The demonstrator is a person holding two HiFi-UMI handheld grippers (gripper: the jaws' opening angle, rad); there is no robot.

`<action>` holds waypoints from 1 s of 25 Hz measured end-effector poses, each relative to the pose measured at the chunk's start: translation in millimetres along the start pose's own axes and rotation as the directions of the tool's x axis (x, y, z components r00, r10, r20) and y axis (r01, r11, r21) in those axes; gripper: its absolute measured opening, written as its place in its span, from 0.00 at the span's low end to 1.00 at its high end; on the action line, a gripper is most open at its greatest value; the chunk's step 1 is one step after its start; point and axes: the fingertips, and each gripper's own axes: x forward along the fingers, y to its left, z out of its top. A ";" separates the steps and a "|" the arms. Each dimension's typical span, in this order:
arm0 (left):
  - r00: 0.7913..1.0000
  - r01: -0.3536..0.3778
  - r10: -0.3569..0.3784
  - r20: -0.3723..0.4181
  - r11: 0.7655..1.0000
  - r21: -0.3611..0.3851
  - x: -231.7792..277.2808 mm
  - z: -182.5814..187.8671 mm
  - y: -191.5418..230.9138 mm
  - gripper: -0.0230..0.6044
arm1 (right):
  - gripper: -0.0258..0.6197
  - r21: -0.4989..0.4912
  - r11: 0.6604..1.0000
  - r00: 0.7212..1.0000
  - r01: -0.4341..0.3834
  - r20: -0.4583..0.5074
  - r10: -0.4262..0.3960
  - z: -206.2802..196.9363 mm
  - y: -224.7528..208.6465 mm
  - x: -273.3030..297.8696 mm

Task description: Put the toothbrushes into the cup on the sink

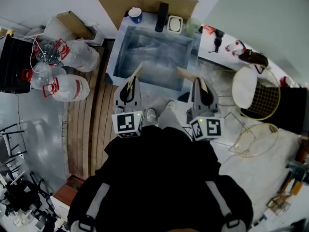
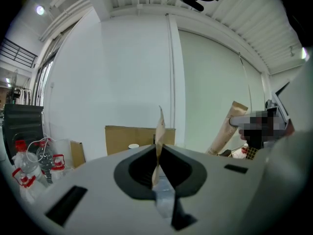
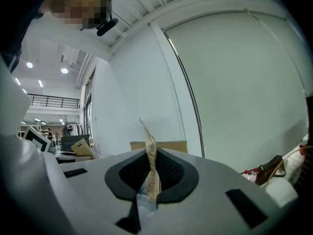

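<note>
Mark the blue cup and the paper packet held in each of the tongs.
blue cup [image 1: 136, 17]: head view, its blue side wall.
left paper packet [image 2: 159, 131]: left gripper view, upper half of the strip.
right paper packet [image 3: 150, 150]: right gripper view, upper half of the strip.

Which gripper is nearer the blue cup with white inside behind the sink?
Left: left gripper lines up with the blue cup, short of the basin; right gripper sits off to the other side.
</note>
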 end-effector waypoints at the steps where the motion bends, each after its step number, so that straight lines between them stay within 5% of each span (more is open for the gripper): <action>1: 1.000 -0.010 0.010 -0.002 1.000 -0.005 3.5 1.7 -0.9 0.07 | 0.08 0.002 1.000 1.000 -0.003 0.001 0.003 0.7 -4.2 2.6; 16: 0.995 -0.102 0.102 0.014 0.995 0.022 61.8 18.0 -16.3 0.07 | 0.08 0.027 0.998 0.998 -0.064 0.009 0.064 9.9 -56.7 44.6; 25: 0.995 -0.099 0.099 0.002 0.994 0.043 99.4 32.0 1.5 0.07 | 0.08 0.028 0.998 0.998 -0.055 0.008 0.055 12.0 -65.5 68.6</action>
